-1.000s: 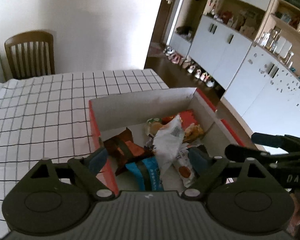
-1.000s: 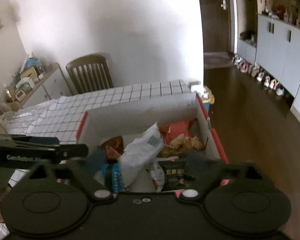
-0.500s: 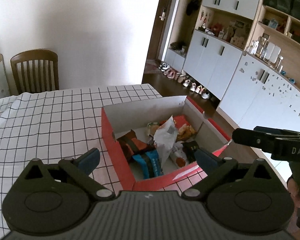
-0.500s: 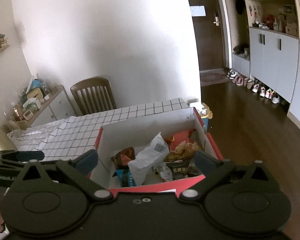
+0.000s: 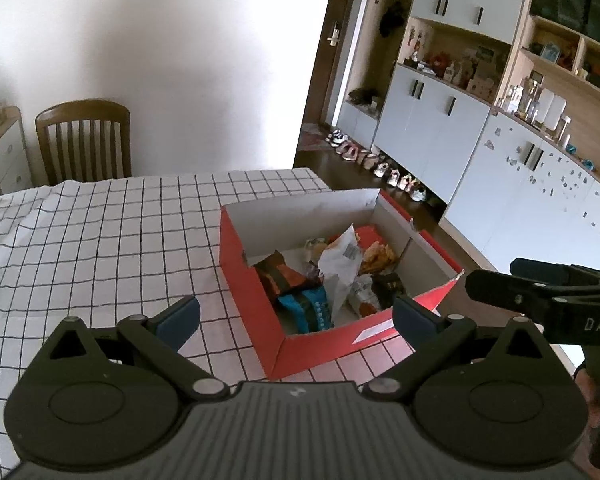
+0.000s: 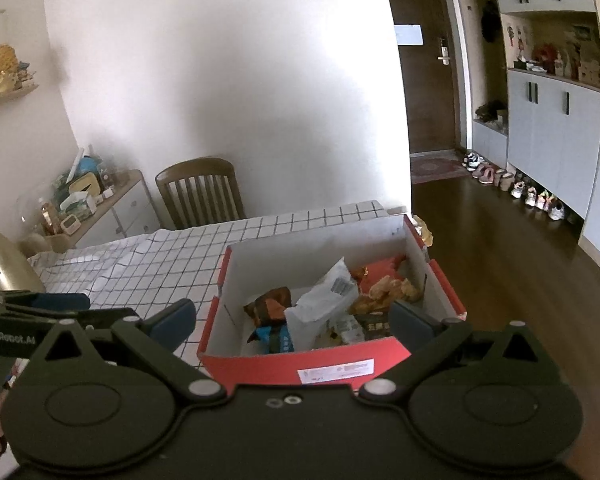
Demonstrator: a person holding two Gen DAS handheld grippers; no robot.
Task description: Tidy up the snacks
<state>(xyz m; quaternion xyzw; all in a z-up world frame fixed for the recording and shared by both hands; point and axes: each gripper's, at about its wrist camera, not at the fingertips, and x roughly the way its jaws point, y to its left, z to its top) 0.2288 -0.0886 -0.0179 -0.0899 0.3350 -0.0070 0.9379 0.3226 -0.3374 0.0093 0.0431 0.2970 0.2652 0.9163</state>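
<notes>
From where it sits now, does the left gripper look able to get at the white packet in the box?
Probably yes. The left gripper is open and empty; the red box has no lid, and the white packet lies on top of the other snacks.

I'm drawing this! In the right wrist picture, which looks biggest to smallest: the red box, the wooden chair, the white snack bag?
1. red box
2. wooden chair, though it stands farther away
3. white snack bag

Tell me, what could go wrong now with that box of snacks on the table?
1. The red box sits close to the table's corner, with bare floor beside it, so a nudge might tip it off.
2. The white bag stands up above the other packets and could slide out if the box is bumped.
3. Both open grippers, left and right, hover close together and could collide.
</notes>
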